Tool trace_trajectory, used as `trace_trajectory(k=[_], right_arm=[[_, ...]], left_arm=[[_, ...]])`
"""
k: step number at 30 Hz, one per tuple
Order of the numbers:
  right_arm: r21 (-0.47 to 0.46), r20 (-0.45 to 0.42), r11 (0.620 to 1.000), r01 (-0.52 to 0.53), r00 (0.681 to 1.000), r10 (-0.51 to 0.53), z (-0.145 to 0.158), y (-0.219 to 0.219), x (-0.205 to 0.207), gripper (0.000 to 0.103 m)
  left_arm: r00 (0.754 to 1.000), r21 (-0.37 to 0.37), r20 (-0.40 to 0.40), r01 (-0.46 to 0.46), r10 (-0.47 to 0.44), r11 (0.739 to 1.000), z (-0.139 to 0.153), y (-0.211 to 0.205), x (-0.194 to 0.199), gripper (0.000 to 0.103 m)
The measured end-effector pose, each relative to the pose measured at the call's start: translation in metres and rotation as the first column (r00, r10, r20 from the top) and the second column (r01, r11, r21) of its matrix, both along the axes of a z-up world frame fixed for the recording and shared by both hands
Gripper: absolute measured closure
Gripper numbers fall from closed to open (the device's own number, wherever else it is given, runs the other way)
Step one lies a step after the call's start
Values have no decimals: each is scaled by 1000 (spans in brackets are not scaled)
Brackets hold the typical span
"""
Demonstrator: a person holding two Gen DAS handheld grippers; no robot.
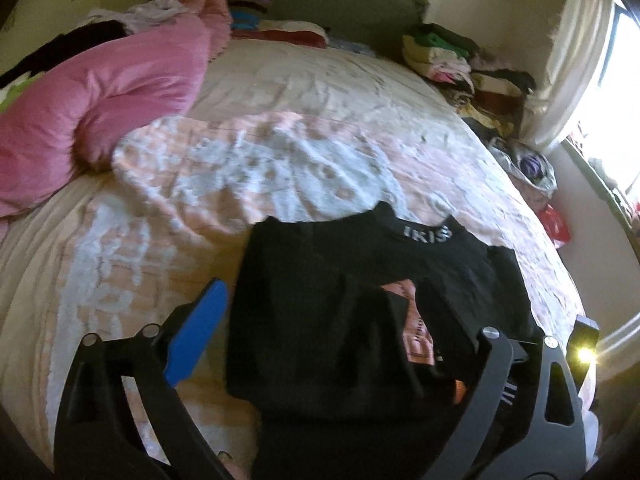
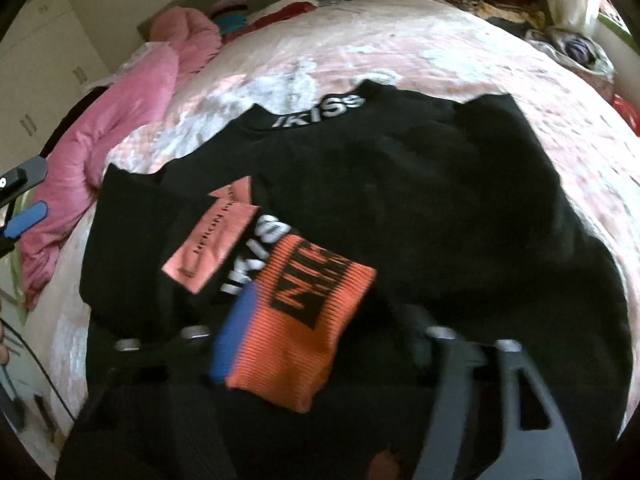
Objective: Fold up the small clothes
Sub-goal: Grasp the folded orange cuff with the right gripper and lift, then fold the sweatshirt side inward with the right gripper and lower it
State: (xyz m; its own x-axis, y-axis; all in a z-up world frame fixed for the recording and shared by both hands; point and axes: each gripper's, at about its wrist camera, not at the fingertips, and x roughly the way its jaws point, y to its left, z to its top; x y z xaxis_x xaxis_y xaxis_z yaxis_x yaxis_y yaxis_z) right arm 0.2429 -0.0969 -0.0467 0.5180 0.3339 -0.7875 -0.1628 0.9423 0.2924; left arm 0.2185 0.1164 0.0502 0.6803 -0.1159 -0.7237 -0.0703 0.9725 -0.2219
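A black sweater [image 1: 320, 288] [image 2: 400, 184] with white "IKISS" lettering on the collar lies flat on the bed. One sleeve is folded across its front. My left gripper [image 1: 320, 328] hovers over the sweater's near left part, its jaws wide open with nothing pinched; its blue pad [image 1: 200, 332] is over the bedspread. The sleeve's orange ribbed cuff [image 2: 316, 320] sits between the partly closed jaws of my right gripper [image 2: 320, 332]. The blue pad [image 2: 236, 332] touches the cuff's left edge. The other finger is dark and blurred, so its contact is unclear.
The bed has a pink and white patterned bedspread [image 1: 200, 184]. A pink duvet [image 1: 100, 96] is bunched at the far left. Piles of clothes [image 1: 460, 60] line the far right edge by the curtain [image 1: 576, 60] and window. Folded items [image 1: 280, 28] rest against the headboard.
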Motion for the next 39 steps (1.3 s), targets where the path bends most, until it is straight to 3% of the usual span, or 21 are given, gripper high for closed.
trace_trajectory(k=[2,3,11,19,26,39], right_arm=[[2,10,999,-44,999,44,6,6,0,91],[-11,21,998,-58,998,58,9,9,-1,95],[-98,175,983,-158,969,173,70,20,2,96],[-166,275,980,-110,949,153,120,-15,20,96],[-181,262,982,-44,961,92,110,-44,23,96],[-219,234,975,-24,969,77,84,-45,23,96]], left_arm=[[1000,0,1,-20,20,1000,1,9,-2,15],[1000,0,1,-26,26,1000,1,11,-2,15],[998,-8,3,-67,67,998,4,29,-4,15],[998,-9,1,-65,65,998,4,28,0,15],[999,16,-22,-28,28,999,-3,6,10,15],[995,81,-81,59,-52,995,-33,-36,26,15]])
